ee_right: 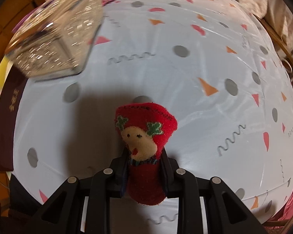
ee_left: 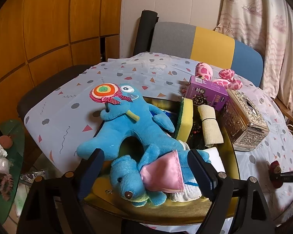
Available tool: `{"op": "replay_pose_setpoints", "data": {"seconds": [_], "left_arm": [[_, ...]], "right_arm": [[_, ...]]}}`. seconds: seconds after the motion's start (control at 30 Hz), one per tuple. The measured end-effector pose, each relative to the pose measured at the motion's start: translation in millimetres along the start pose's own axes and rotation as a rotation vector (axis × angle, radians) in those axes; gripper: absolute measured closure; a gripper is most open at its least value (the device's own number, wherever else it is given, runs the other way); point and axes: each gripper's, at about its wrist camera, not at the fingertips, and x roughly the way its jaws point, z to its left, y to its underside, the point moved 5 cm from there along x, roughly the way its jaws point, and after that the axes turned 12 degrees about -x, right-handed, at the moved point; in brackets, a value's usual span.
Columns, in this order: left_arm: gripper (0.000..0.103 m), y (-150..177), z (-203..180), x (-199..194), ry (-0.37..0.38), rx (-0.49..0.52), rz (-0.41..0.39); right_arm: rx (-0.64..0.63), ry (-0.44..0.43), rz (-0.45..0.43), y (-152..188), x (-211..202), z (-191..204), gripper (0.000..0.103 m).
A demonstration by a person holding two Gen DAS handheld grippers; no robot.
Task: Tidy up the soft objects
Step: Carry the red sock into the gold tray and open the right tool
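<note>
- The table (ee_right: 185, 74) under its patterned cloth spreads below my right gripper (ee_right: 145, 172) and runs out ahead of my left gripper (ee_left: 146, 167).
- One gold-rimmed tray (ee_left: 185, 210) sits directly under and ahead of my left gripper; most of the soft things lie in it.
- One ornate metal tissue box (ee_left: 246, 120) stands ahead and to the right of my left gripper, beside the tray. It is rigid, so I judge it no part of the soft lot.
- I count two blue plush toys. The big one with the lollipop (ee_left: 130, 120) lies just ahead of my left fingertips. The small blue bear with the pink satin piece (ee_left: 138, 177) lies between my left jaws, which stand wide and do not press on it.
- Both should be light and squashy. I would pinch the bear across its body, not the slippery satin.
- One pink spotted plush (ee_left: 220, 78) lies far ahead to the right, behind one purple carton (ee_left: 207, 93).
- One yellow sponge (ee_left: 185, 117) and one rolled beige cloth (ee_left: 211, 124) stand in the tray ahead.
- One red sock doll (ee_right: 144, 148) is clamped in my right gripper over bare cloth, pinched at its lower body. It is limp and light, and its head flops past the tips.
</note>
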Motion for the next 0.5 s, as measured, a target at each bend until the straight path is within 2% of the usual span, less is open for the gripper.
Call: {"op": "replay_pose_setpoints", "data": {"seconds": [0.23,0.33,0.43,0.5], "left_arm": [[0.014,0.3,-0.8,-2.2,0.005,0.0,-0.006],[0.014,0.7,-0.3,-2.5,0.004,-0.003,-0.006],[0.014,0.6,-0.9,-3.4,0.008,-0.006,-0.008],[0.013,0.6,-1.1,-5.3,0.01,-0.004,-0.015]], "right_arm": [[-0.018,-0.062,-0.044,5.2,-3.3,29.8,0.077],[-0.014,-0.13,-0.072,9.3,-6.3,46.5,0.077],[-0.018,-0.148,-0.09,16.5,-8.5,65.3,0.077],[-0.001,-0.212,-0.116,18.1,-13.2,75.5,0.077]]}}
